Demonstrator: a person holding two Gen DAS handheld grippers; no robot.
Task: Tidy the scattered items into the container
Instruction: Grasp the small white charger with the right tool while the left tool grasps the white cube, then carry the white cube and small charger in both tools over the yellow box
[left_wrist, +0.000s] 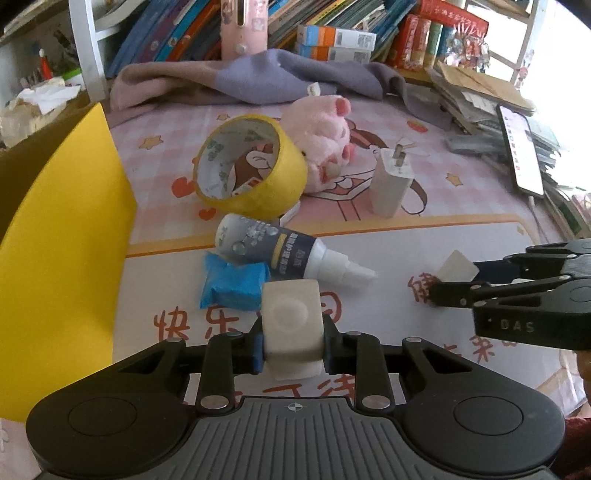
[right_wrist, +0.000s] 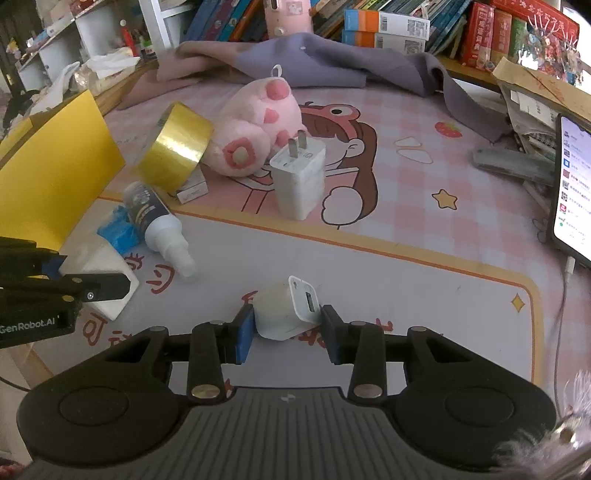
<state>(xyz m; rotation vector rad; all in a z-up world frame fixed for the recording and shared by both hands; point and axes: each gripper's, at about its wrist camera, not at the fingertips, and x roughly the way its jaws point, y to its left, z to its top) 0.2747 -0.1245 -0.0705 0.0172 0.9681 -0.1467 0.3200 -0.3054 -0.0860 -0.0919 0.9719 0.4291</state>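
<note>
Your left gripper (left_wrist: 293, 341) is holding its fingers (left_wrist: 258, 350) closed against both sides of a white rounded-corner block (left_wrist: 290, 317), matte plastic with a shallow round dimple on top; its long axis is running straight away from you.

Your right gripper (right_wrist: 286, 330) is showing only a narrow gap, its blue-padded fingers (right_wrist: 243, 338) flanking a small white cube charger (right_wrist: 286, 310). The left pad is touching it; at the right pad you cannot tell contact. The charger is sitting tilted on the counter (right_wrist: 406, 280), its port face pointing up and to the right. Only the right wrist view is showing that port; the left wrist view is catching just a pale corner of the charger (left_wrist: 456, 266).

Just beyond the block, a crumpled blue packet (left_wrist: 231, 288) is lying under a spray bottle (left_wrist: 273, 249), a smooth cylinder on its side, nozzle pointing right.

Further off, a glossy yellow tape roll (left_wrist: 255, 166) is leaning against a fuzzy pink plush toy (left_wrist: 325, 133); the left view is looking into its core, the right view at its shiny outer band. A larger white plug adapter (left_wrist: 391, 184) is standing upright with prongs up. The yellow container (left_wrist: 62, 240), flat-walled card, is rising at the left.
</note>
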